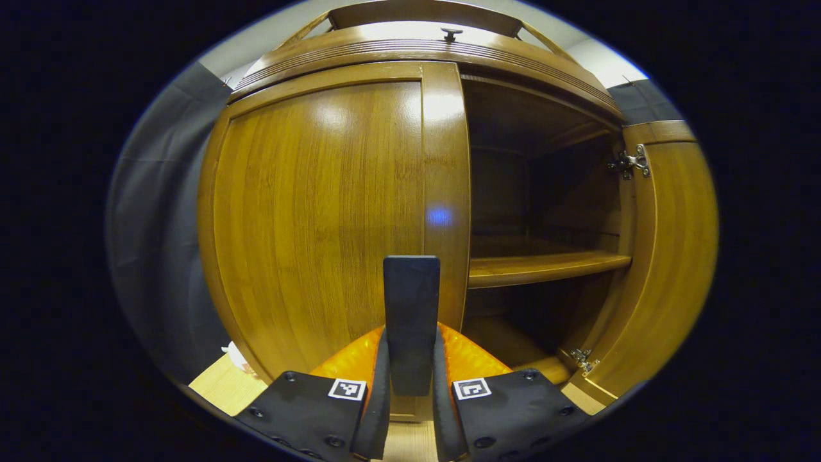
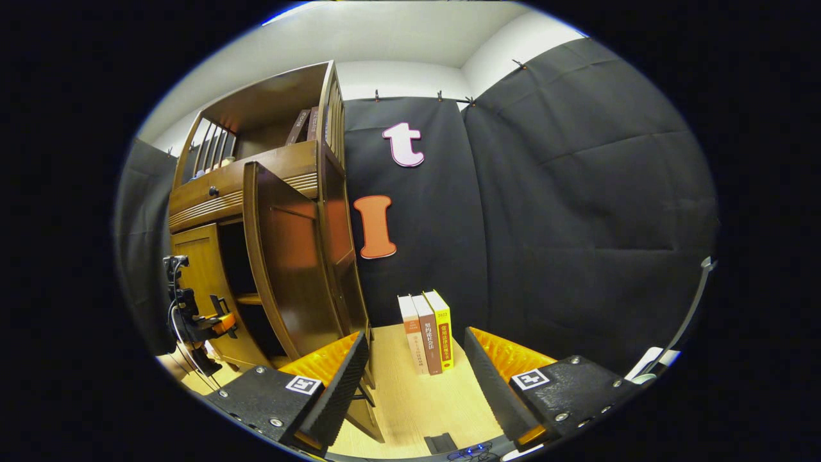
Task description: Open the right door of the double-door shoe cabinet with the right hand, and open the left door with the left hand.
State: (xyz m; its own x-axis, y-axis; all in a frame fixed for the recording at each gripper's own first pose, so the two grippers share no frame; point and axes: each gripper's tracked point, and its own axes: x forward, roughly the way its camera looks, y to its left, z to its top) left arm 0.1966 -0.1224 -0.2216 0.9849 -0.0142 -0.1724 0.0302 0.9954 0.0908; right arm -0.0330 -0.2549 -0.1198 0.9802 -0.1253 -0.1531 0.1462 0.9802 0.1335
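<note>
Although your left gripper (image 1: 411, 359) was pinched on the dark handle (image 1: 411, 301) of the closed left door (image 1: 314, 218), the grip looked shallow. Pulling off-axis could have slipped it. Your right gripper (image 2: 414, 378) stood wide and empty beside the opened right door (image 2: 288, 269).

Left gripper (image 1: 411, 359) pinched on a dark handle (image 1: 411, 308); right gripper (image 2: 414, 378) spread wide, empty

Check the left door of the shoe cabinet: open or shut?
Shut. In the left gripper view the left door lies flush under the cabinet top, while the right door is swung out, baring the shelf.
</note>
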